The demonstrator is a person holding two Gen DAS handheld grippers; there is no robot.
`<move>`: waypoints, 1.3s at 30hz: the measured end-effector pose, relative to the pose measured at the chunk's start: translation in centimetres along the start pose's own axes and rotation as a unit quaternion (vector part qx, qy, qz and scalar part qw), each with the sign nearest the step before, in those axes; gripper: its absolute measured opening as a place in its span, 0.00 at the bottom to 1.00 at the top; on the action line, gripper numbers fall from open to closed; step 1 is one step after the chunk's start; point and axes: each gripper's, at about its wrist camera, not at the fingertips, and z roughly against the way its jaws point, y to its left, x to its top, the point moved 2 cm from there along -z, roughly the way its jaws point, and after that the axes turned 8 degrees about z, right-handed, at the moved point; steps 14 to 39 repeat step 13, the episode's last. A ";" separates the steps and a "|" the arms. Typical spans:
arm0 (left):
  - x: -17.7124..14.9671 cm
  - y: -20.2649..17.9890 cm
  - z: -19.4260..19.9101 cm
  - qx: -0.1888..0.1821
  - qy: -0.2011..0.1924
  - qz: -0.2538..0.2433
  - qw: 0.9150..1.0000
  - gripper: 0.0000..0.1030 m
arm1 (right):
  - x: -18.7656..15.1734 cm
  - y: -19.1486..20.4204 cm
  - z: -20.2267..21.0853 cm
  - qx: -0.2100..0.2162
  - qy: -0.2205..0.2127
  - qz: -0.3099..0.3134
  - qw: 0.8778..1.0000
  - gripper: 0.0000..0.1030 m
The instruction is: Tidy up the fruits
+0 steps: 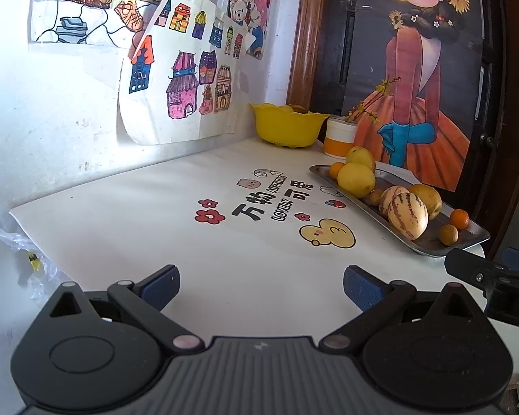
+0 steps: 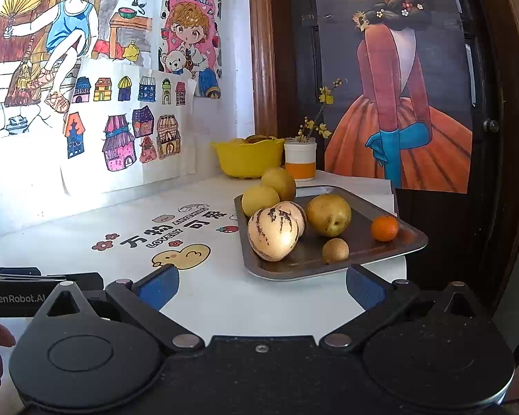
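Note:
A metal tray (image 2: 391, 252) (image 1: 467, 238) on the white table holds several fruits: two striped pepino melons (image 2: 273, 238) (image 1: 407, 214), yellow pears (image 2: 328, 214) (image 1: 356, 179), a small orange (image 2: 384, 228) (image 1: 459, 218) and a small brown fruit (image 2: 335, 250) (image 1: 447, 234). A yellow basket (image 2: 247, 157) (image 1: 287, 126) at the back holds more fruit. My left gripper (image 1: 261, 287) is open over the bare table, left of the tray. My right gripper (image 2: 261, 287) is open just in front of the tray's near edge, holding nothing.
A white and orange cup (image 2: 300, 160) (image 1: 339, 138) with yellow flowers stands beside the basket. Drawings hang on the wall (image 1: 52, 121) at left; a dark door with a poster (image 2: 408, 103) rises behind the tray. A plastic bag (image 1: 20, 249) lies off the table's left edge.

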 end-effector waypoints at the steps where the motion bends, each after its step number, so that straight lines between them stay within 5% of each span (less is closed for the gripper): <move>1: 0.0 -0.1 0.0 -0.001 0.000 -0.001 1.000 1.00 | 0.0 0.0 0.0 0.000 0.000 0.000 1.000 0.99; 39: -0.1 -0.3 0.2 -0.007 -0.002 -0.004 1.000 1.00 | 0.0 0.1 0.0 -0.001 0.000 0.000 1.000 0.99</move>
